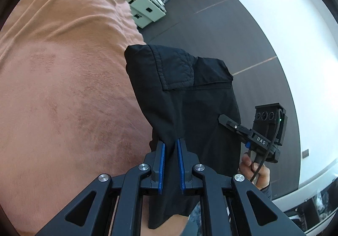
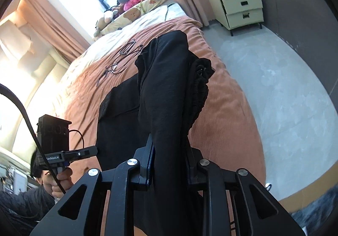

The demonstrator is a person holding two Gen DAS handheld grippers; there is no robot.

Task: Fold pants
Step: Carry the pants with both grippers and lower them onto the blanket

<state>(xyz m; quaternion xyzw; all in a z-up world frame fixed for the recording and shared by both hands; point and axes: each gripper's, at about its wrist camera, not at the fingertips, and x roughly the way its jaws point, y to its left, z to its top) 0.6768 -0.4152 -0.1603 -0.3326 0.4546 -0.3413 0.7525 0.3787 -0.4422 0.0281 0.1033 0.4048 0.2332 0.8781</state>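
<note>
Pants [image 1: 181,92] are hanging clamped in both tongs, left [image 1: 171,147] and right [image 2: 169,151]; only right's view is showing the waistband bunched on the bed [image 2: 221,113].

Matt black woven cloth pants [image 1: 186,92]; soft, napped terracotta blanket [image 1: 63,77]; ribbed blue fingers [image 1: 161,164].

Two close, downward wrist views, shared bed [image 1: 63,79] and pants [image 2: 164,92].
</note>
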